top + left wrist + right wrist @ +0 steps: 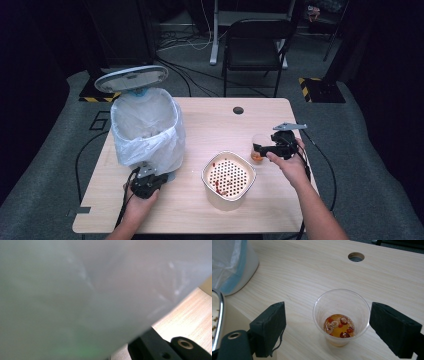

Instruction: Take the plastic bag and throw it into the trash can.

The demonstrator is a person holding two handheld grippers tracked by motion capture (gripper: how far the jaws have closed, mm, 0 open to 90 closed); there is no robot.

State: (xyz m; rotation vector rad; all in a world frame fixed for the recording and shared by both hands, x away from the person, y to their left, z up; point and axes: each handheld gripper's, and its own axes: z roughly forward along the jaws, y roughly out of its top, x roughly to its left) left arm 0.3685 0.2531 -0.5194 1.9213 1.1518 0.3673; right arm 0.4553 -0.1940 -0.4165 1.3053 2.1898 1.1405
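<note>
A clear plastic cup (340, 315) holding a little amber liquid with red and pale bits stands upright on the table, right of centre (258, 147). My right gripper (328, 326) is open, one black pad on each side of the cup, the left pad well clear of it. That gripper (262, 149) comes in from the right. My left gripper (146, 181) is low at the foot of a white bin (147, 127) lined with a plastic bag, its lid (131, 78) raised. In the left gripper view the bag (87, 290) is blurred and very close, beside a black jaw.
A white pot with a perforated insert (228, 177) carrying red scraps sits at front centre, left of the cup; its metal rim (217, 320) edges the right gripper view. The wooden table (200, 120) has a cable hole (238, 110). A black chair (255, 47) stands behind.
</note>
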